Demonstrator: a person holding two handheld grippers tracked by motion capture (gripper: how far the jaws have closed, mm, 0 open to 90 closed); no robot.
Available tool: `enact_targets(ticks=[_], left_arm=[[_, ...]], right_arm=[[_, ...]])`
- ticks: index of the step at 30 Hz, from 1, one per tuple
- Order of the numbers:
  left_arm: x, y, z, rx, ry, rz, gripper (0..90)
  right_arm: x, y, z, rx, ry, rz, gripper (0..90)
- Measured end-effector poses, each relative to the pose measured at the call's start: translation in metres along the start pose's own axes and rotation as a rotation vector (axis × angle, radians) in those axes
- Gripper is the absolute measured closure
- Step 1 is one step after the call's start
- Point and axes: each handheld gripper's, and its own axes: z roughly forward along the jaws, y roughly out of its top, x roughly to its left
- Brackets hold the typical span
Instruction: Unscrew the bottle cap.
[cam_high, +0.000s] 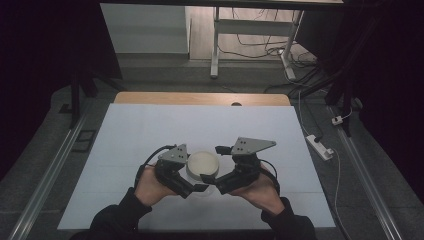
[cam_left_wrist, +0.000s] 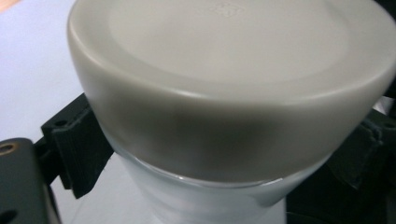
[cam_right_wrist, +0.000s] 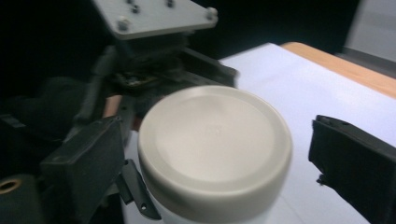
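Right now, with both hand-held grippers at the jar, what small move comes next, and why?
Probably close the right hand-held gripper on the beige lid: its jaws stand apart on either side, a gap showing, while the left hand-held gripper flanks the jar just under the lid.

The white mat (cam_high: 150, 130) is left bare ahead and to both sides. Passage between the grippers is blocked by the lidded jar (cam_high: 204, 165).
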Motion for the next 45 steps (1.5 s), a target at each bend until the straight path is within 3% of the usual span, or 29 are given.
enact_targets(ticks=[1, 2, 5, 7, 10, 13, 14, 15, 16, 17, 20, 23, 33, 45], left_arm=[[0.0, 0.0, 0.0, 0.0, 0.0, 0.0, 7.4], [-0.001, 0.0, 0.001, 0.003, 0.02, -0.005, 7.4], [-0.006, 0.001, 0.005, 0.002, 0.066, -0.02, 7.4], [-0.008, 0.002, 0.006, 0.003, 0.075, -0.017, 7.4], [-0.012, 0.004, 0.006, 0.005, 0.061, 0.008, 7.4], [-0.011, 0.004, 0.006, 0.009, 0.051, 0.014, 7.4], [-0.009, 0.002, 0.007, 0.007, 0.024, 0.021, 7.4], [-0.009, 0.002, 0.007, 0.007, 0.024, 0.021, 7.4], [-0.006, 0.0, 0.008, 0.012, -0.009, 0.026, 7.4], [-0.006, 0.0, 0.008, 0.012, -0.009, 0.026, 7.4], [-0.002, -0.004, 0.01, 0.022, -0.051, 0.044, 7.4], [-0.001, -0.005, 0.011, 0.03, -0.064, 0.058, 7.4], [0.002, -0.008, 0.014, 0.038, -0.055, 0.053, 7.4], [0.01, -0.016, 0.017, 0.051, -0.011, 0.025, 7.4]], right_arm=[[0.0, 0.0, 0.0, 0.0, 0.0, 0.0, 2.2], [0.003, -0.002, 0.004, 0.005, -0.048, -0.005, 1.6], [0.01, -0.005, 0.014, 0.016, -0.099, -0.011, 1.2], [0.014, -0.007, 0.02, 0.024, -0.138, -0.024, 1.5], [0.016, -0.01, 0.024, 0.037, -0.151, -0.036, 6.1], [0.014, -0.011, 0.023, 0.024, -0.123, -0.037, 7.1], [0.014, -0.012, 0.023, 0.031, -0.106, -0.047, 7.1], [0.014, -0.012, 0.023, 0.031, -0.106, -0.047, 7.1], [0.011, -0.013, 0.023, 0.044, -0.074, -0.046, 7.2], [0.011, -0.013, 0.023, 0.044, -0.074, -0.046, 7.2], [0.005, -0.016, 0.024, 0.062, -0.013, -0.057, 7.3], [0.003, -0.017, 0.024, 0.062, 0.007, -0.065, 7.4], [0.001, -0.014, 0.018, 0.038, -0.013, -0.064, 7.4], [-0.005, -0.015, 0.011, 0.032, -0.053, -0.052, 7.4]])
